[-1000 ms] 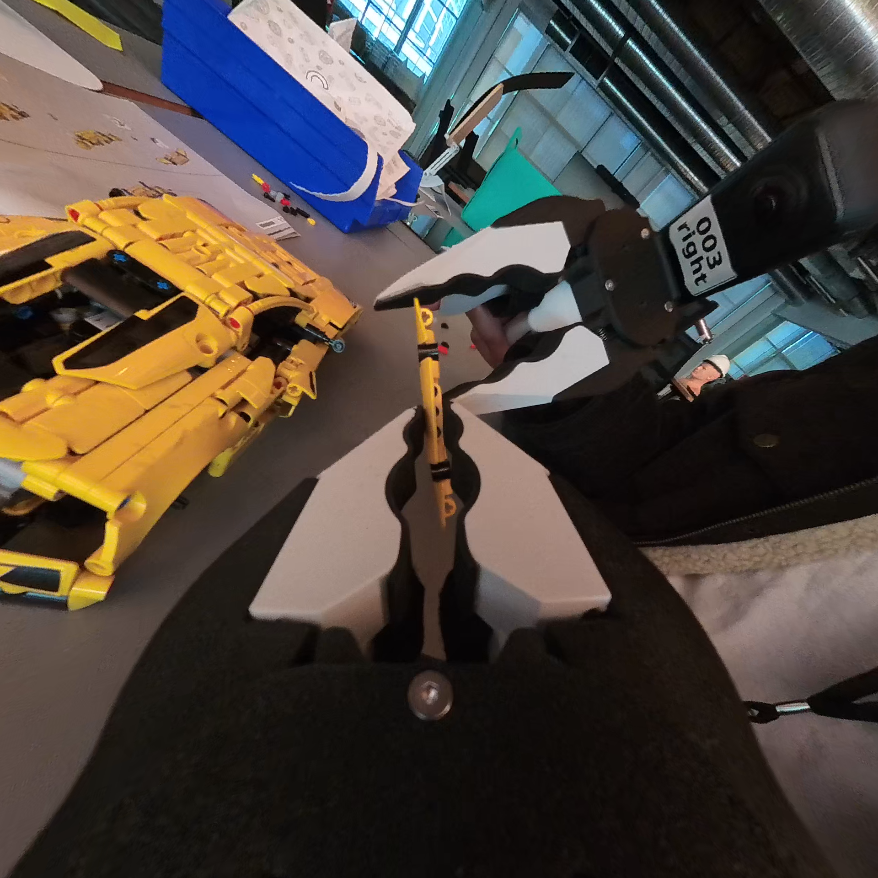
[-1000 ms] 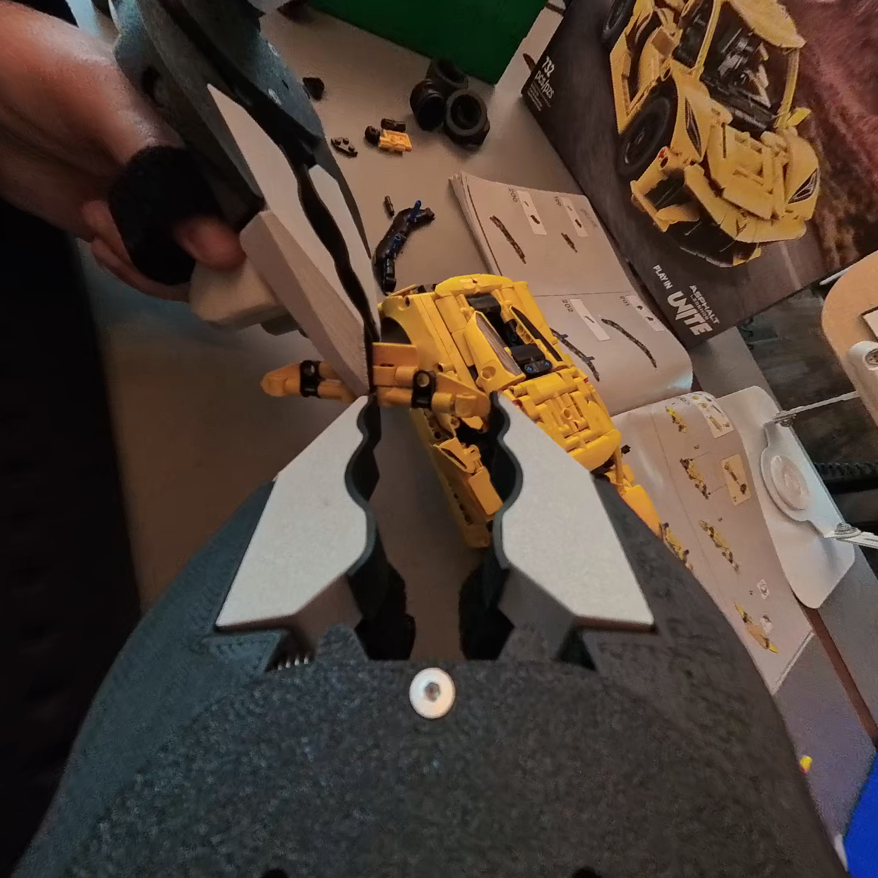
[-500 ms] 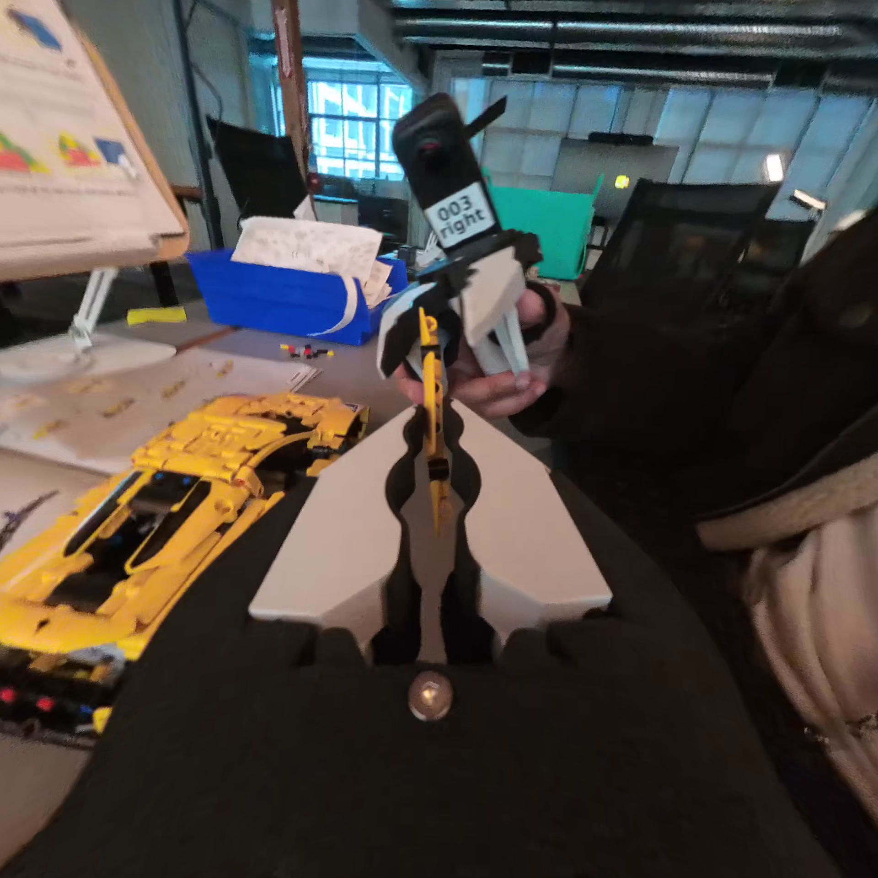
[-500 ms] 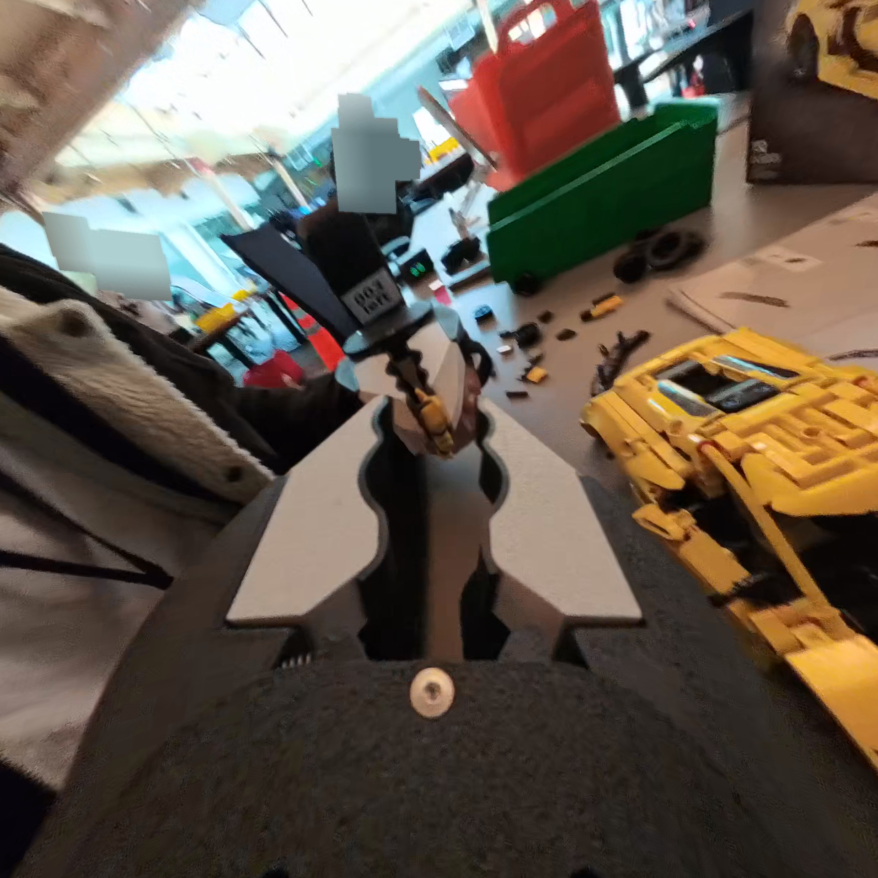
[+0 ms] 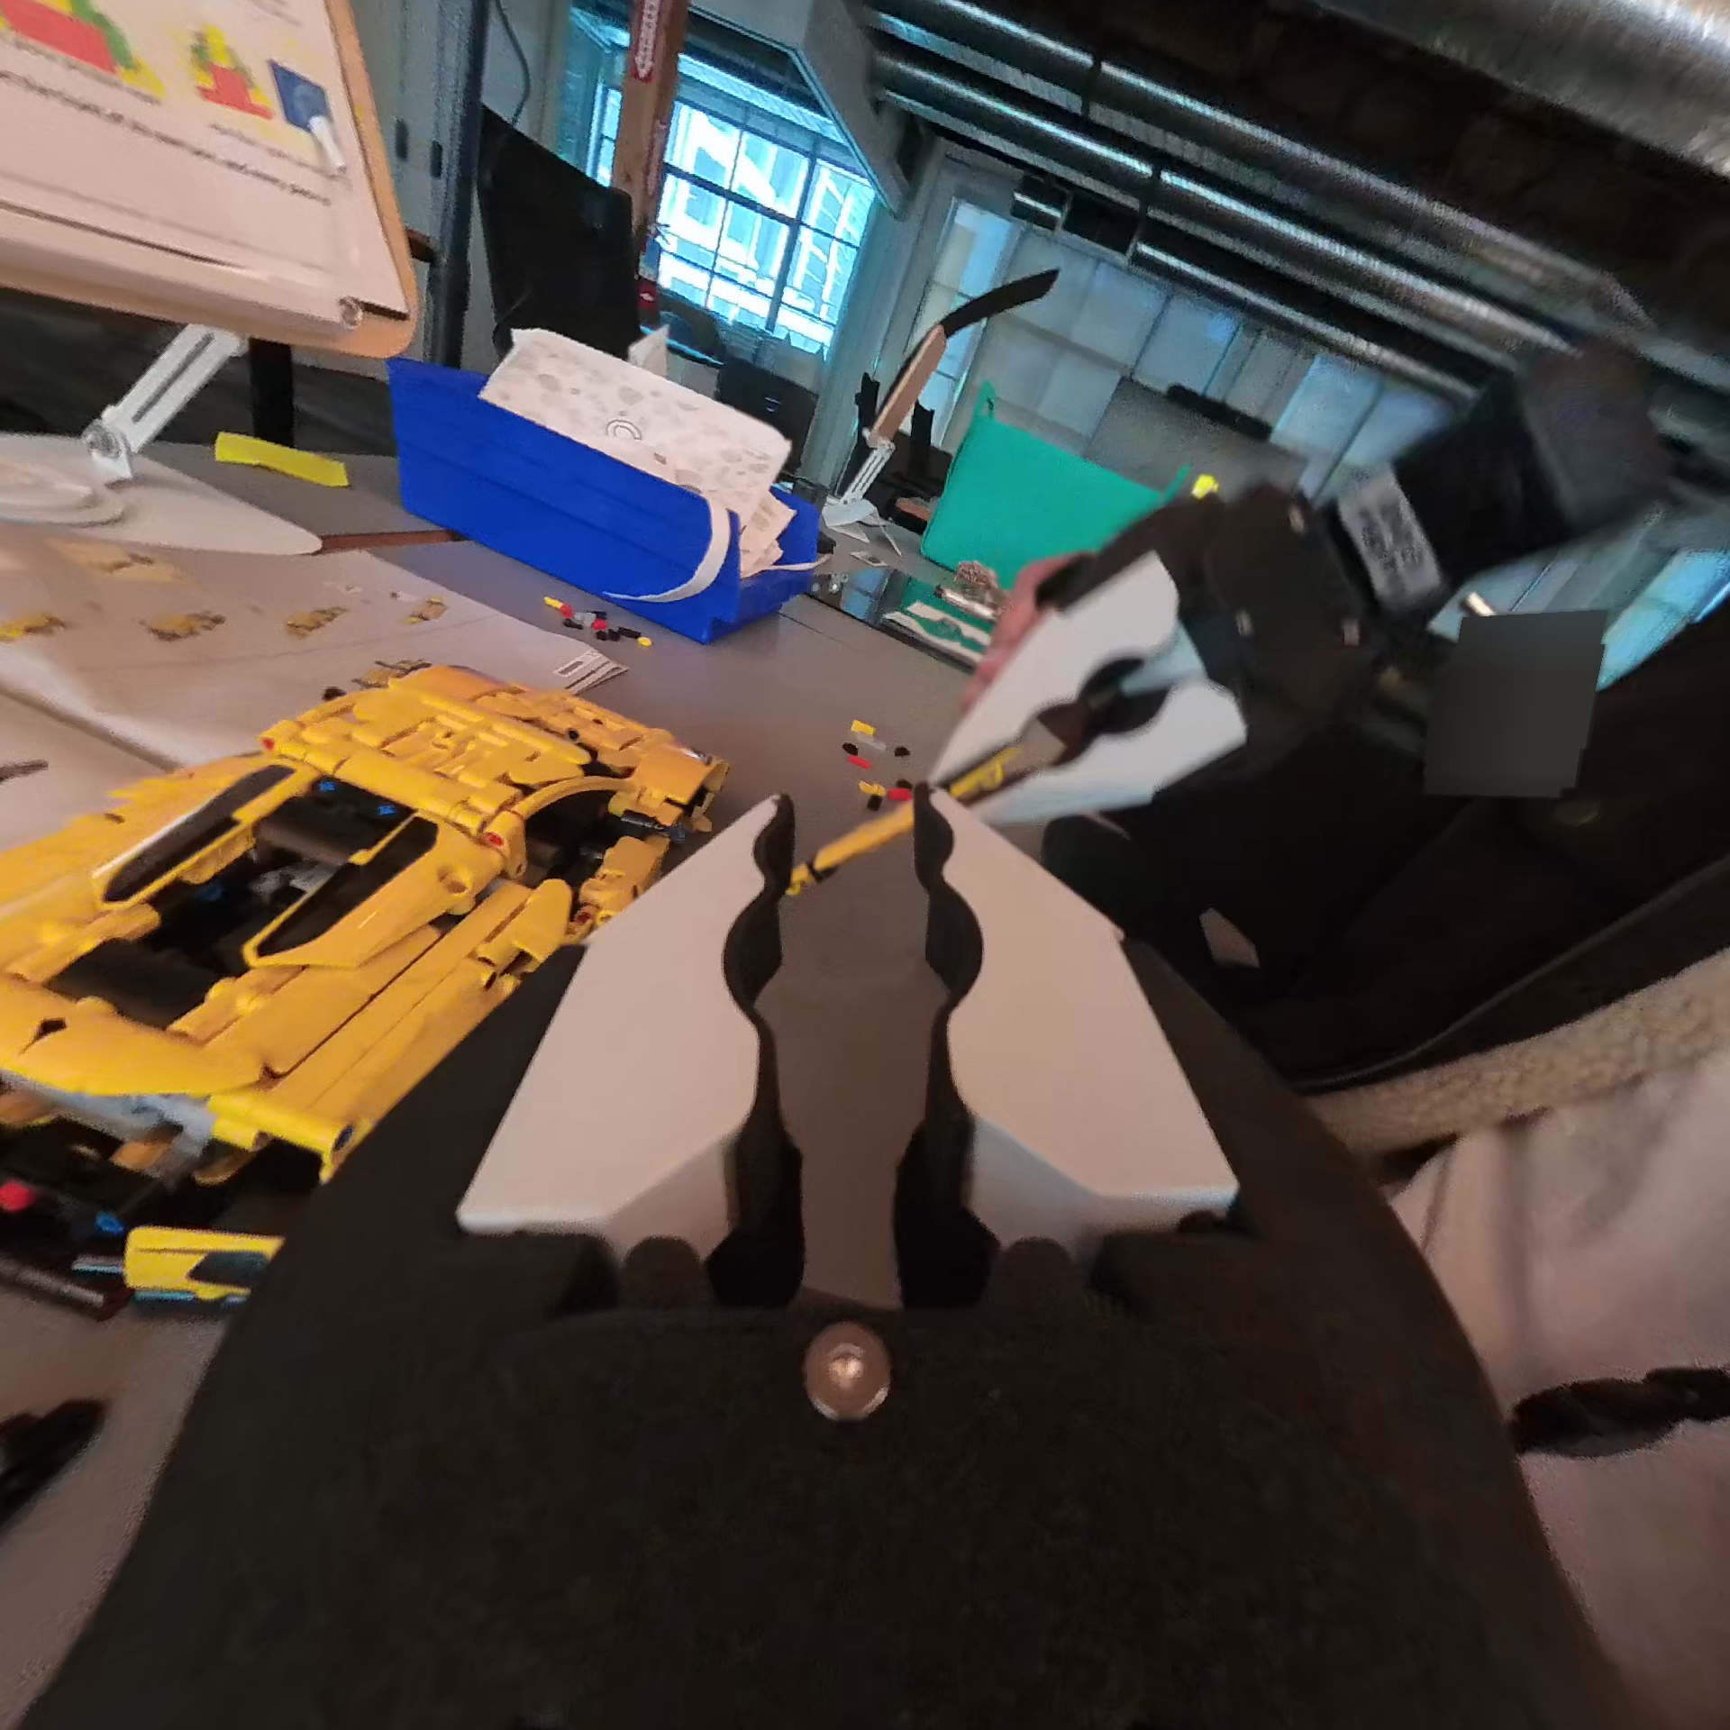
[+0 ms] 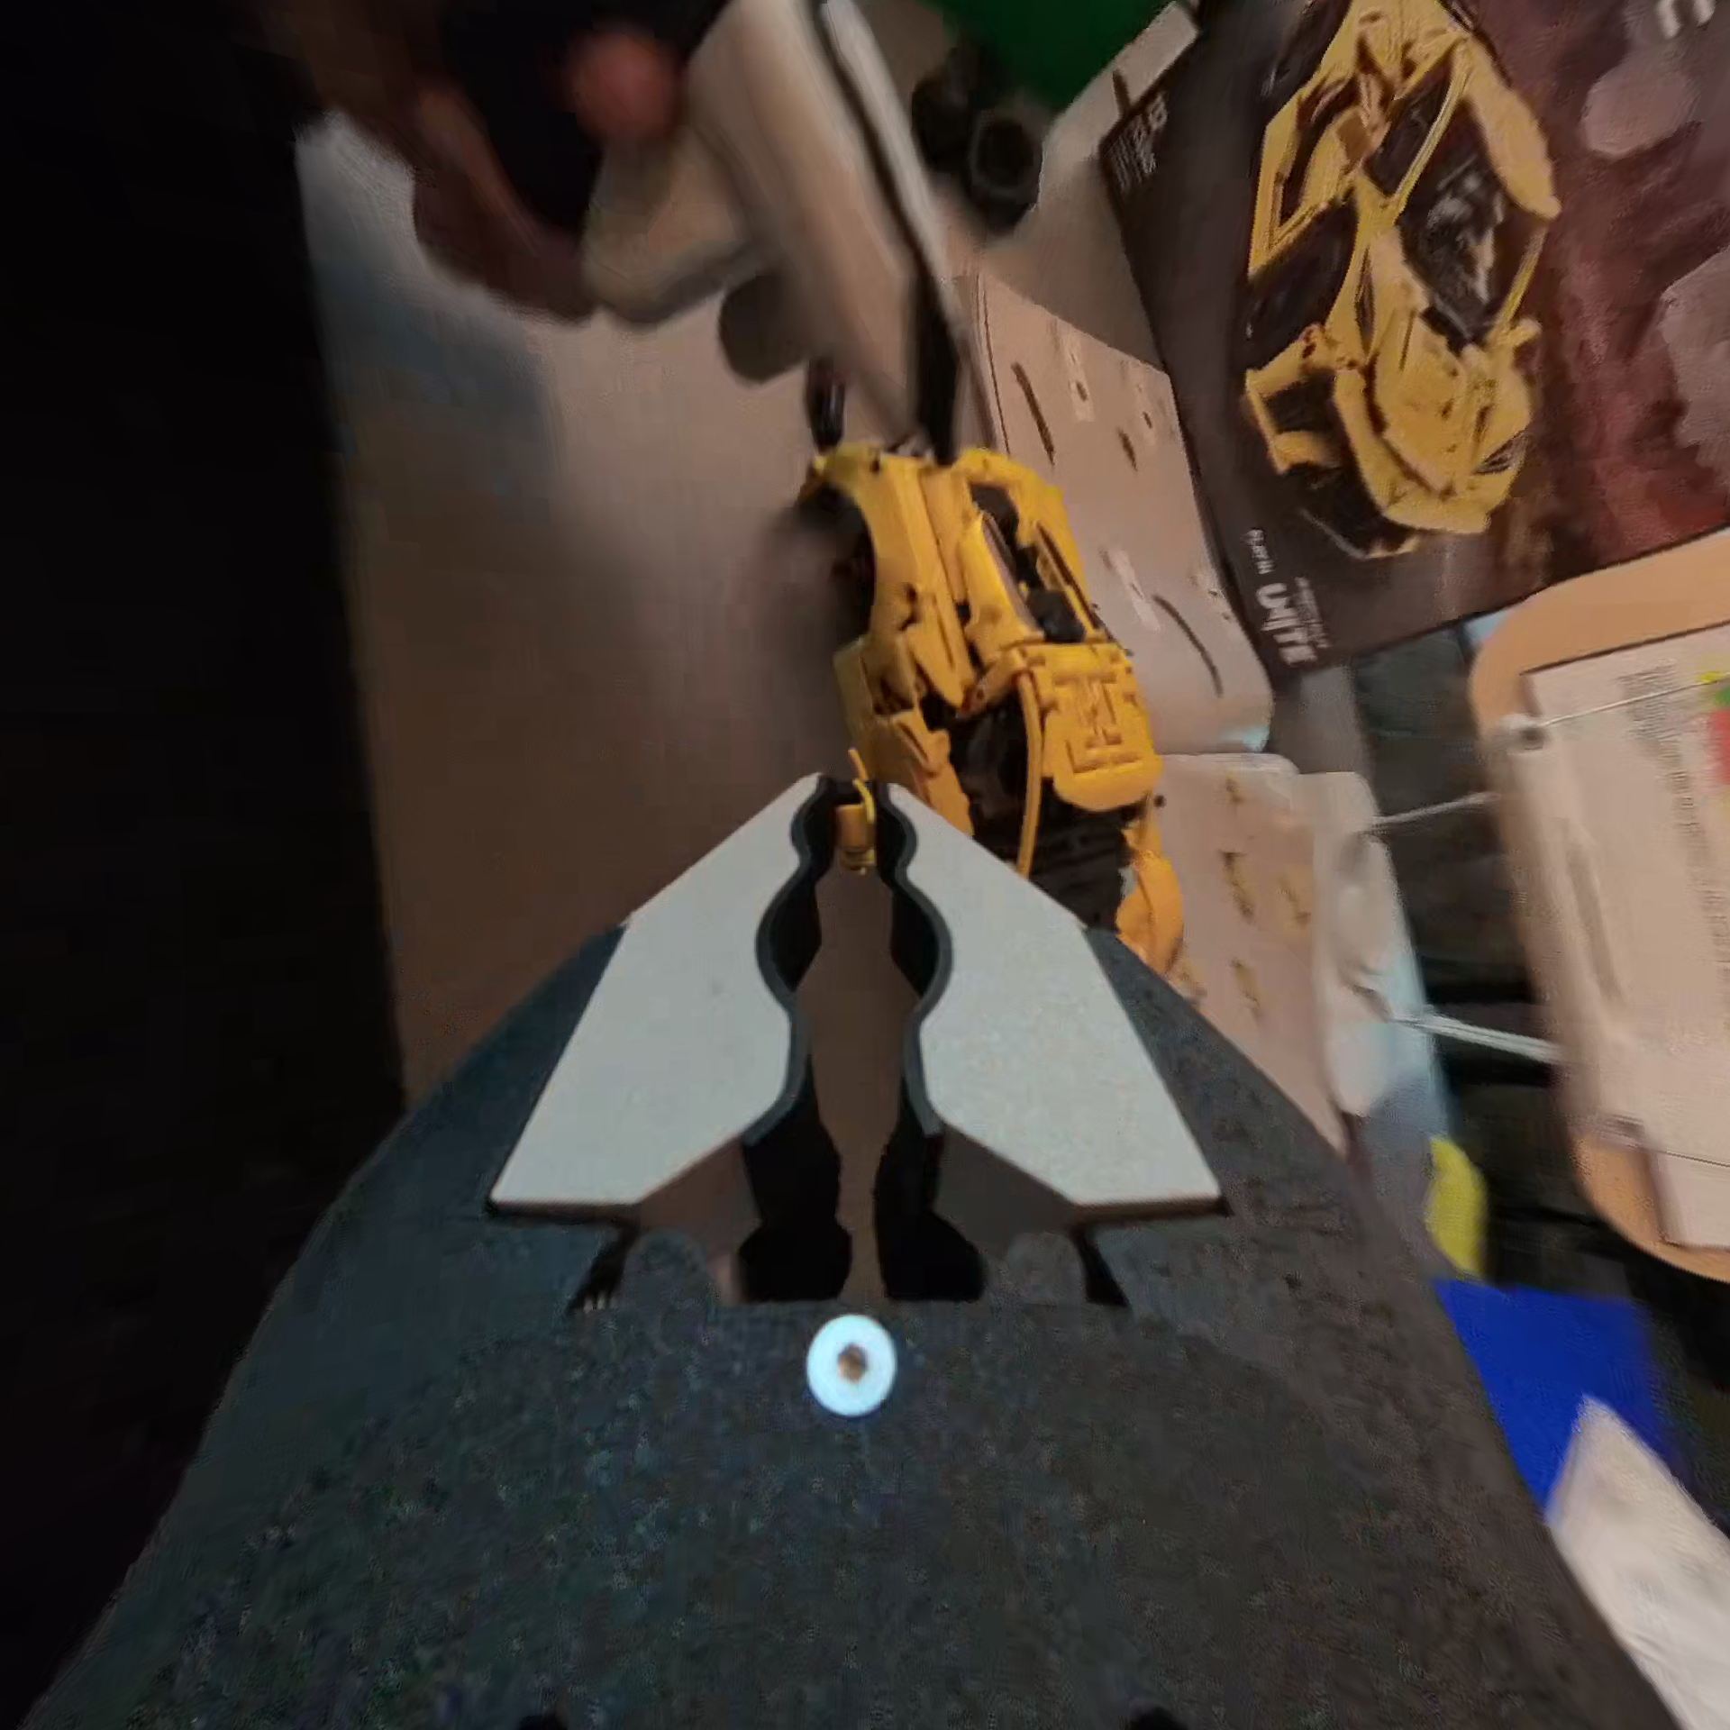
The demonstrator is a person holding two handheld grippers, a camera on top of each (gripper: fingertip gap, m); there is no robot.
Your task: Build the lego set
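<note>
Left wrist view shows the left hand-held gripper (image 5: 850,810) released, its two pale fingers standing apart with nothing between them. At about 1 o'clock from its tips the right hand-held gripper (image 5: 945,782) is clenched on a thin yellow lego strip (image 5: 857,847), which slants down toward 8 o'clock across the gap of the left fingers but seems to lie beyond them, not held by them. The right wrist view agrees: a small yellow end of this strip (image 6: 857,824) sits pinched near the right fingertips.

The yellow lego car (image 5: 309,889) lies on the grey table (image 5: 796,693) at 9 o'clock of the left hand-held gripper, well apart from the strip. In the right wrist view the car (image 6: 1002,711) is at 12 to 1 o'clock, beyond the fingertips, though that picture is blurred.

The step in hand appears to be carrying the strip, now in the right hand-held gripper alone, to its place on the car body. The next move probably calls for turning the strip to match the car's side, and for pressing its pins in straight. The left hand-held gripper could steady the car.

Both tools point forward and slightly down over the table.
</note>
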